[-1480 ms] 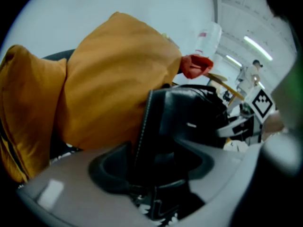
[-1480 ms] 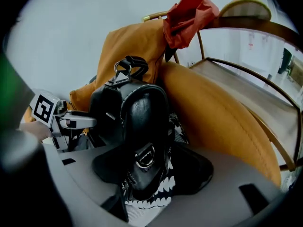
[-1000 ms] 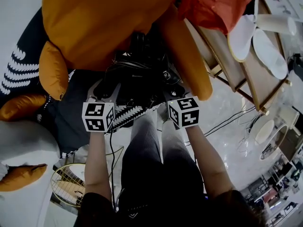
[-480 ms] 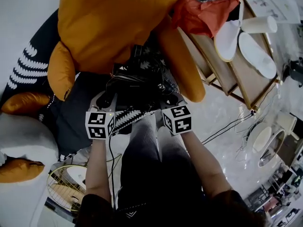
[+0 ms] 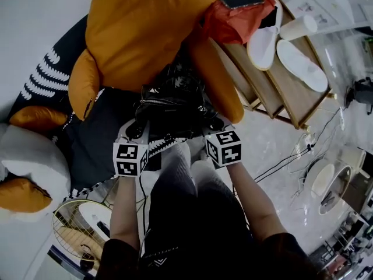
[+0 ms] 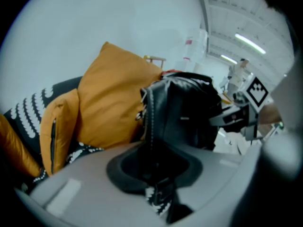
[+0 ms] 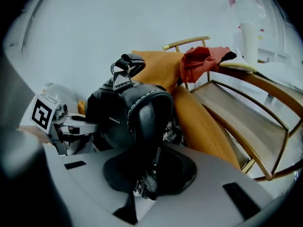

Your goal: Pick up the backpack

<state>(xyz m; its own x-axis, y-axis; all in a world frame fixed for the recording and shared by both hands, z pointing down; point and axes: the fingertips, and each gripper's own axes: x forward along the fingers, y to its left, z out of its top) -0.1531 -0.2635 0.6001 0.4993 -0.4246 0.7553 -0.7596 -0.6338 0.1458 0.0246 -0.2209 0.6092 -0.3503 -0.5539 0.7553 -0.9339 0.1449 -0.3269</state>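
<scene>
The black leather backpack hangs between my two grippers in front of the orange cushions. My left gripper is shut on the bag's left edge, its jaws having just been closing on the black leather. My right gripper is shut on the bag's right edge, after its jaws closed on it too. In the right gripper view the backpack shows its top handle and metal ring. In the left gripper view the backpack fills the middle, with the right gripper's marker cube behind it.
A wooden rack at the right carries white slippers, a paper cup and a red cloth with a phone on it. A black patterned blanket lies left. A wire basket and cables are on the floor.
Both grippers closed on the backpack's sides and rose with it. The bag has lifted off the seat a little, and the head view has shifted so the cushions sit further right.
</scene>
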